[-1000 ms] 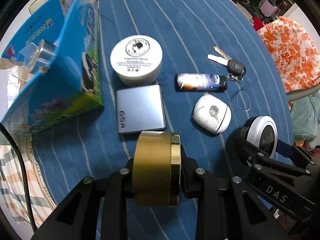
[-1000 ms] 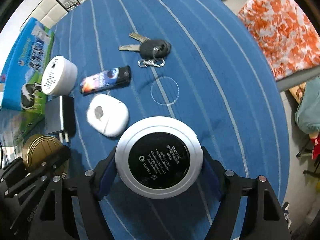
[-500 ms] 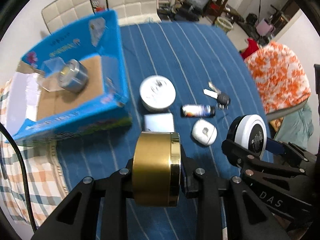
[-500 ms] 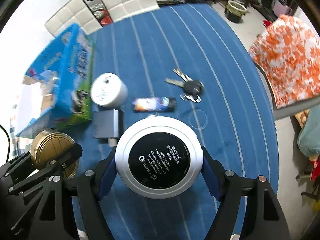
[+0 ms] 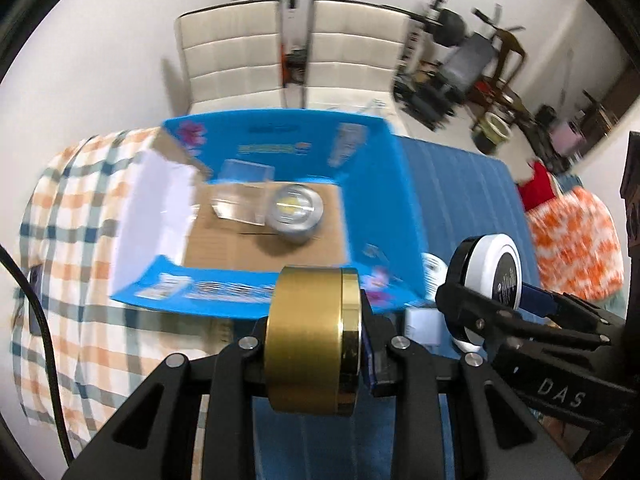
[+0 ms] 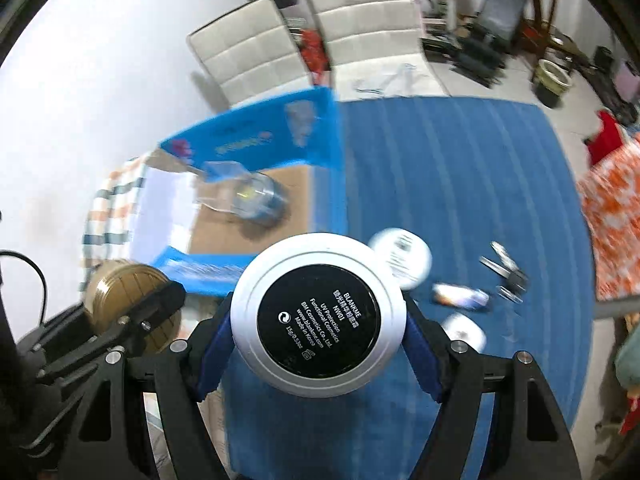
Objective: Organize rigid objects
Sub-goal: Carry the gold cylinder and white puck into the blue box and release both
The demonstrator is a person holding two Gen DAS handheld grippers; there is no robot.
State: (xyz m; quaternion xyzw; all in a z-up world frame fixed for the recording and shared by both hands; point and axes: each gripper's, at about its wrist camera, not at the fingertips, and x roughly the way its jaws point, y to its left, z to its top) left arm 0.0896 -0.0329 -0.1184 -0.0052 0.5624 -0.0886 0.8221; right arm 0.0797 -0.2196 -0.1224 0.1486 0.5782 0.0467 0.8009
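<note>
My left gripper [image 5: 316, 344] is shut on a gold round tin [image 5: 312, 340], held high above the table in front of the open blue cardboard box [image 5: 376, 184]. My right gripper [image 6: 318, 320] is shut on a white round cosmetic compact [image 6: 318, 316] with a black label, beside the left one; it also shows in the left wrist view [image 5: 492, 276]. The gold tin shows at the left of the right wrist view [image 6: 124, 300]. Inside the box lie a silver tin [image 5: 294, 210] and a clear plastic case [image 5: 240, 196].
On the blue striped tablecloth [image 6: 460, 184] lie a white cream jar [image 6: 402, 258], a small dark bottle [image 6: 460, 296], car keys [image 6: 508, 276] and a white earbud case [image 6: 464, 332]. A checked cloth [image 5: 76, 264] lies left of the box. White chairs [image 5: 288, 52] stand behind.
Both grippers have risen well above the table and tilted up toward the box, each still holding its item. The box interior and the room behind now fill the views.
</note>
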